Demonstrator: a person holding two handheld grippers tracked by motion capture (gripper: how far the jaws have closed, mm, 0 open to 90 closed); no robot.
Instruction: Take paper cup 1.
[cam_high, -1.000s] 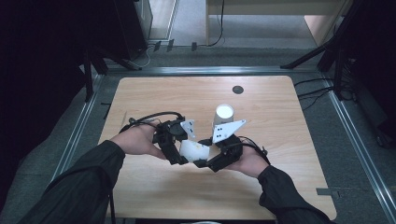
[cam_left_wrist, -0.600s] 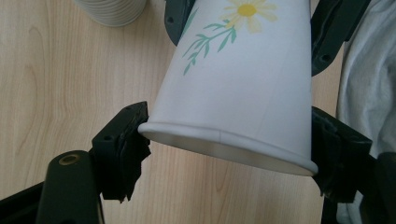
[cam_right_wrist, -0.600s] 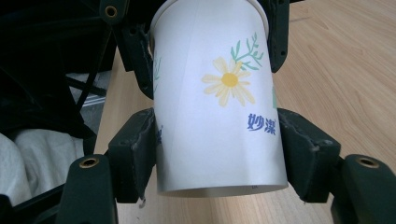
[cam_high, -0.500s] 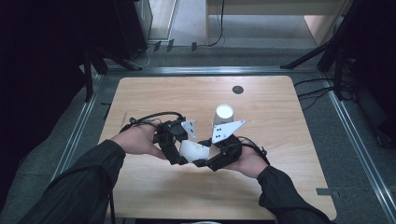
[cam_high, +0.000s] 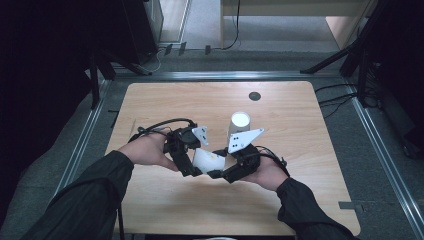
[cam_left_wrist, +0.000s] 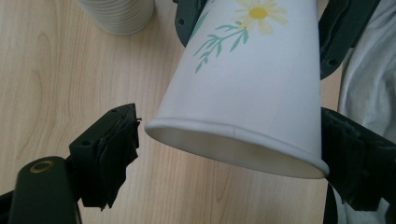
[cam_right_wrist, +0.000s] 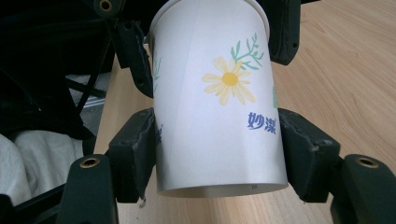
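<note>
A white paper cup (cam_high: 207, 160) printed with a yellow daisy lies on its side between both grippers, just above the wooden table (cam_high: 310, 200). My right gripper (cam_right_wrist: 219, 140) is shut on the cup (cam_right_wrist: 215, 107) near its base, one jaw pressing each side. My left gripper (cam_left_wrist: 231, 135) is open around the cup's mouth end (cam_left_wrist: 252, 88). Its left pad (cam_left_wrist: 116, 149) stands a small gap away from the rim, and its right pad (cam_left_wrist: 355, 163) sits by the rim's other side. In the high view the left gripper (cam_high: 192, 167) and right gripper (cam_high: 225, 172) meet at the cup.
A stack of white paper cups (cam_high: 240, 122) stands upright just beyond the grippers, and its ribbed rims (cam_left_wrist: 116, 16) show in the left gripper view. A small black disc (cam_high: 254, 96) lies near the table's far edge. Metal rails border the table.
</note>
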